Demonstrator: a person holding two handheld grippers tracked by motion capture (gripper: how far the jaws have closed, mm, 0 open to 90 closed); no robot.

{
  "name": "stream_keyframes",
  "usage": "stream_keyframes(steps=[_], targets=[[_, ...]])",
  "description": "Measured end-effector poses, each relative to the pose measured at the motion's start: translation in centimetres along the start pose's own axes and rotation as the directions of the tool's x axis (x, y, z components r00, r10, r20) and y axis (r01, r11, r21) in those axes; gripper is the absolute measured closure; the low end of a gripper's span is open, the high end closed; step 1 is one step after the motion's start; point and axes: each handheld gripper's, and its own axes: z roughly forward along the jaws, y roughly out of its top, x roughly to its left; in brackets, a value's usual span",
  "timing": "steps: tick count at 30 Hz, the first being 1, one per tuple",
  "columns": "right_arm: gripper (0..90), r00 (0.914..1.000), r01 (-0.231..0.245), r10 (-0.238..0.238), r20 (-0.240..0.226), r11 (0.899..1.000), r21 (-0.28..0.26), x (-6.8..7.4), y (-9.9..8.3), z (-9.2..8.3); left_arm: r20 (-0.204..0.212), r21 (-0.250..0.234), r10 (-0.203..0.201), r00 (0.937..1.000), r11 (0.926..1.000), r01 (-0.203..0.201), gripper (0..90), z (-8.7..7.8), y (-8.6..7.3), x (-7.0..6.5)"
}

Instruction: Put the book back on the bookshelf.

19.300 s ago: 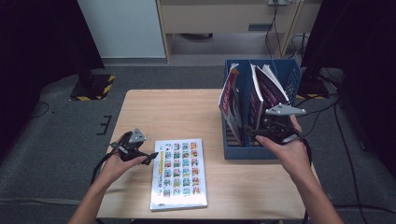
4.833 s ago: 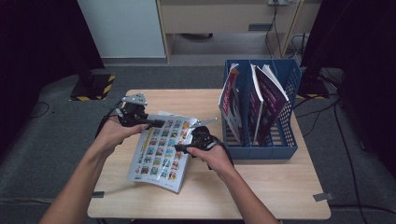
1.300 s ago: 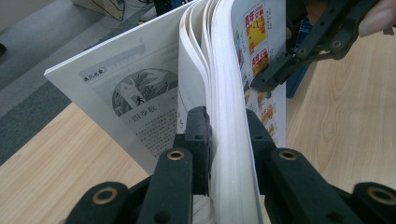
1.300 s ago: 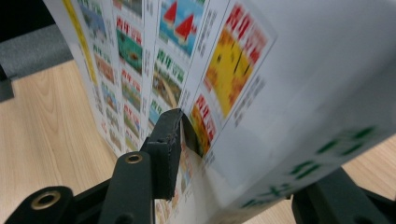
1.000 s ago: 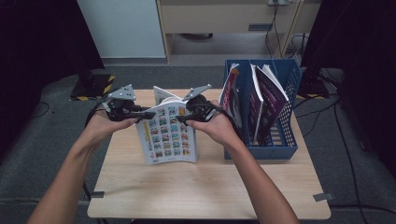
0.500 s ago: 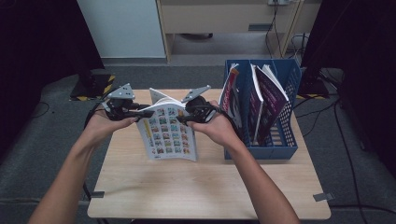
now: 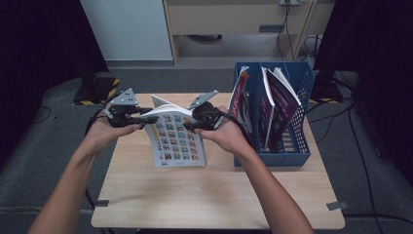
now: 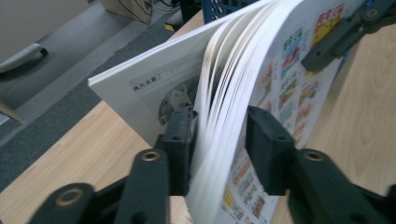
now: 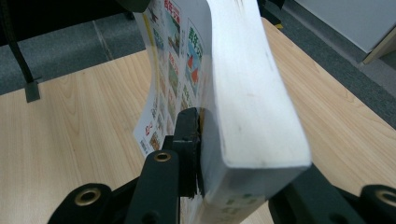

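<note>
A thick book (image 7: 178, 139) with a cover of small coloured pictures hangs upright over the table, held by its top between both grippers. My left gripper (image 7: 148, 118) grips its left corner. In the left gripper view the jaws (image 8: 217, 140) have just been opening, and the book's pages (image 8: 280, 79) fan out between the pads, which still touch both covers. My right gripper (image 7: 187, 126) holds the right corner. In the right gripper view its jaws (image 9: 238, 149) have just been closing and clamp the book (image 9: 243, 84), which hides the far jaw.
A blue file rack (image 7: 297, 146) with several upright magazines stands on the right side of the wooden table (image 7: 219, 195), close to the right hand. Grey carpet surrounds the table. A cabinet stands beyond it.
Both hands have stayed where they were. The book still hangs between the grippers, its lower edge swung slightly to the right.
</note>
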Motion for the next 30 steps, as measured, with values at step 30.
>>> stream_keyframes(steps=[30], targets=[[58.2, 0.9973, 0.074, -0.074, -0.002, 0.996, 0.045, -0.4, 2.0, -0.6, 0.055, 0.001, 0.058, 0.9968, 0.9983, -0.058, 76.5, -0.9, 0.8, -0.9]])
